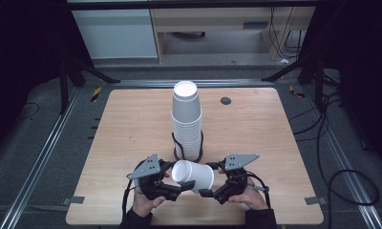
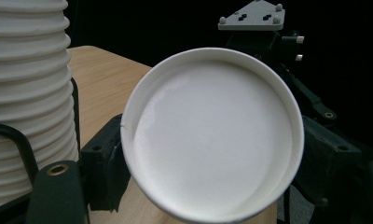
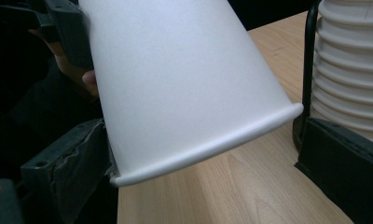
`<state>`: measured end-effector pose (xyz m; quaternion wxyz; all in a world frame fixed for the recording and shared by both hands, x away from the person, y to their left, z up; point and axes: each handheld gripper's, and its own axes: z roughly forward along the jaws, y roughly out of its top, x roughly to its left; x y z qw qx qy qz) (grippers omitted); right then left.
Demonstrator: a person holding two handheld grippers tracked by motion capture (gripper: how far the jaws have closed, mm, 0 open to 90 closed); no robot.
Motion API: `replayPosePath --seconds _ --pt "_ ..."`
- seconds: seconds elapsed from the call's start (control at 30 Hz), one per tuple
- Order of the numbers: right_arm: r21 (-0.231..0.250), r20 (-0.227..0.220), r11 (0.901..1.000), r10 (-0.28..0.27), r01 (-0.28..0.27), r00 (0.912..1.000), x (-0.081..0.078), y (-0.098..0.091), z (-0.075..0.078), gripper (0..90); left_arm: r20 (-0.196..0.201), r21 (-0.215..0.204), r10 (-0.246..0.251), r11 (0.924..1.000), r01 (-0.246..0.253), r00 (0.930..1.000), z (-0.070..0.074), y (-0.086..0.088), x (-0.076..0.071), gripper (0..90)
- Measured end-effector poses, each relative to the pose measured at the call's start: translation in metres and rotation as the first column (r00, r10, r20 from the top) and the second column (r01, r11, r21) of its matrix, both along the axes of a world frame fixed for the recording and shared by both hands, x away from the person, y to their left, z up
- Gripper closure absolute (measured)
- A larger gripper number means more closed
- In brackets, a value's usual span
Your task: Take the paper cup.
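single white paper cup (image 1: 194, 174) lying on its side above the near middle of the wooden table (image 1: 132, 124), bottom end toward the person's left, rolled rim toward the right. held between both tools, just in front of the tall stack of white cups (image 1: 186, 121) standing in a black wire holder (image 1: 175, 143).

left gripper (image 1: 184, 185) at the cup's bottom end; in the left gripper view the round recessed base (image 2: 212, 140) faces the camera, one black jaw pressed against its left edge, the other jaw hidden behind the cup, so closure there hard to judge, though seemingly clamped on the base.

right gripper (image 1: 206, 192) at the rim end; in the right gripper view one jaw touching the rim (image 3: 208, 144) at lower left, the other standing apart at lower right beside the stack, so open wide, touching but not pinching the cup.

hands (image 1: 146, 202) around both tools at the near table edge, grey three-cornered plates (image 1: 150, 167) on top.
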<state>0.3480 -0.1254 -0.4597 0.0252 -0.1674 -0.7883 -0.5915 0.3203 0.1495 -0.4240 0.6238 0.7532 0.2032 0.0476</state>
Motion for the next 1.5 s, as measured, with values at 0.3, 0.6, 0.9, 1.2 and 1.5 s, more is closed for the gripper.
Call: replayPosePath --seconds 0.3,0.6,0.9,1.2,1.5 --pt "-0.007 -0.013 0.9996 0.028 -0.029 0.9995 0.002 0.005 -0.002 2.2 0.008 -0.001 -0.022 0.9998 0.022 0.9997 0.001 -0.003 0.001 21.4" --pt "-0.003 -0.016 0.9987 0.05 -0.051 0.9986 0.003 0.009 -0.004 3.0 0.006 -0.005 -0.041 0.9992 0.041 0.9991 0.0 -0.008 0.002 21.4" --pt "0.001 -0.003 0.9978 0.067 -0.067 0.9978 0.002 0.011 -0.004 5.1 0.007 -0.001 -0.056 0.9984 0.056 0.9984 0.0 -0.01 0.002 21.5" --pt "0.008 0.002 0.9976 0.068 -0.068 0.9977 0.002 0.01 -0.004 7.6 0.005 -0.004 -0.059 0.9983 0.059 0.9983 0.0 -0.008 0.003 21.8" --pt "0.001 0.012 0.9979 0.065 -0.065 0.9978 0.002 0.01 -0.004 9.0 -0.004 0.001 -0.069 0.9976 0.069 0.9976 0.0 -0.008 0.005 21.5"
